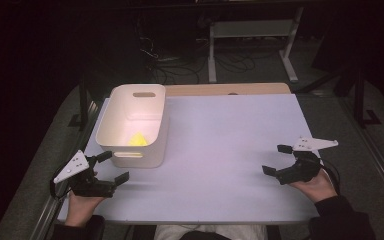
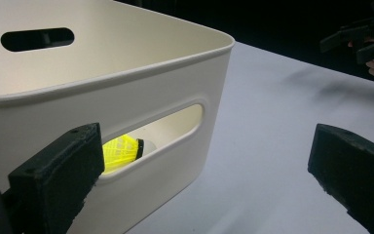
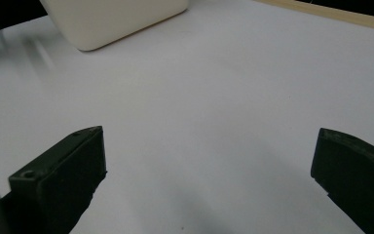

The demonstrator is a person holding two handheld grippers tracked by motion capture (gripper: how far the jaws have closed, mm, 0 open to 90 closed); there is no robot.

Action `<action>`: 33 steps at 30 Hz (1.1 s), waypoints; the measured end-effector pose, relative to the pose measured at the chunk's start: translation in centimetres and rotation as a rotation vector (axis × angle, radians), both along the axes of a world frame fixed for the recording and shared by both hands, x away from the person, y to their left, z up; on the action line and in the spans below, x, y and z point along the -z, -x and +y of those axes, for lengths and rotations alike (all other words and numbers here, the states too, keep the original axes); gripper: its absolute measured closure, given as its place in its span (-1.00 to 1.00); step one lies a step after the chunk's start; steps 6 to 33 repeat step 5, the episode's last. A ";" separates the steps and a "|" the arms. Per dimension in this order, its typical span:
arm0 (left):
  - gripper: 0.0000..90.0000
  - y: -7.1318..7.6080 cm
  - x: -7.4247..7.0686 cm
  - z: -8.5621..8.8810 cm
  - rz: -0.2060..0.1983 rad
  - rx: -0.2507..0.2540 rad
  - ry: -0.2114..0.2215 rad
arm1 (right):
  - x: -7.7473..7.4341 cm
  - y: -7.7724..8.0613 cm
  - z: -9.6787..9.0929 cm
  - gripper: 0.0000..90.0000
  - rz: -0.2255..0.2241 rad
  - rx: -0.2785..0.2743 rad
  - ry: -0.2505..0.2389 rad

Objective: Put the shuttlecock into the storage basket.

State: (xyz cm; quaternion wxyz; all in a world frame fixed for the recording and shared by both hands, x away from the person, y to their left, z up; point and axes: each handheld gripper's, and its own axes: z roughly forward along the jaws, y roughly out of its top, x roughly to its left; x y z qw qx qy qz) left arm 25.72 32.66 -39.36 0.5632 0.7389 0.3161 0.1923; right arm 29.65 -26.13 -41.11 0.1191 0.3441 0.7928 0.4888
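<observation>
- The left gripper (image 1: 114, 166) sits at 7 o'clock on the table (image 1: 220, 145), jaws spread wide and holding nothing, just beside the near wall of the white bin (image 1: 132, 125).
- The right gripper (image 1: 276, 160) rests at 4 o'clock, also released and empty, well apart from the bin.
- The yellow shuttlecock (image 2: 121, 152) lies on the bin floor, seen through the handle slot.
- Risk: with 1 jaw near the bin wall, a careless sweep could shove or tip the bin.
</observation>
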 end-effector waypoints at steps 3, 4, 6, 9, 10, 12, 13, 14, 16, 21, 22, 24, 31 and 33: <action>-1.00 0.0 0.0 0.0 0.002 0.000 -0.002 | 0.3 0.4 -0.2 -1.00 0.000 0.005 0.003; -1.00 -0.1 0.0 0.0 0.001 0.003 -0.004 | 0.4 0.4 -0.3 -1.00 -0.004 0.007 0.003; -1.00 -0.1 0.0 0.0 0.002 0.004 -0.005 | 0.5 0.5 -0.4 -1.00 -0.002 0.009 0.008; -1.00 -0.1 0.0 0.0 0.002 0.004 -0.005 | 0.5 0.5 -0.4 -1.00 -0.002 0.009 0.008; -1.00 -0.1 0.0 0.0 0.002 0.004 -0.005 | 0.5 0.5 -0.4 -1.00 -0.002 0.009 0.008; -1.00 -0.1 0.0 0.0 0.002 0.004 -0.005 | 0.5 0.5 -0.4 -1.00 -0.002 0.009 0.008; -1.00 -0.1 0.0 0.0 0.002 0.004 -0.005 | 0.5 0.5 -0.4 -1.00 -0.002 0.009 0.008; -1.00 -0.1 0.0 0.0 0.002 0.004 -0.005 | 0.5 0.5 -0.4 -1.00 -0.002 0.009 0.008; -1.00 -0.1 0.0 0.0 0.002 0.004 -0.005 | 0.5 0.5 -0.4 -1.00 -0.002 0.009 0.008; -1.00 -0.1 0.0 0.0 0.002 0.004 -0.005 | 0.5 0.5 -0.4 -1.00 -0.002 0.009 0.008; -1.00 -0.1 0.0 0.0 0.002 0.004 -0.005 | 0.5 0.5 -0.4 -1.00 -0.002 0.009 0.008; -1.00 -0.1 0.0 0.0 0.002 0.004 -0.005 | 0.5 0.5 -0.4 -1.00 -0.002 0.009 0.008; -1.00 -0.1 0.0 0.0 0.002 0.004 -0.005 | 0.5 0.5 -0.4 -1.00 -0.002 0.009 0.008; -1.00 -0.1 0.0 0.0 0.002 0.004 -0.005 | 0.5 0.5 -0.4 -1.00 -0.002 0.009 0.008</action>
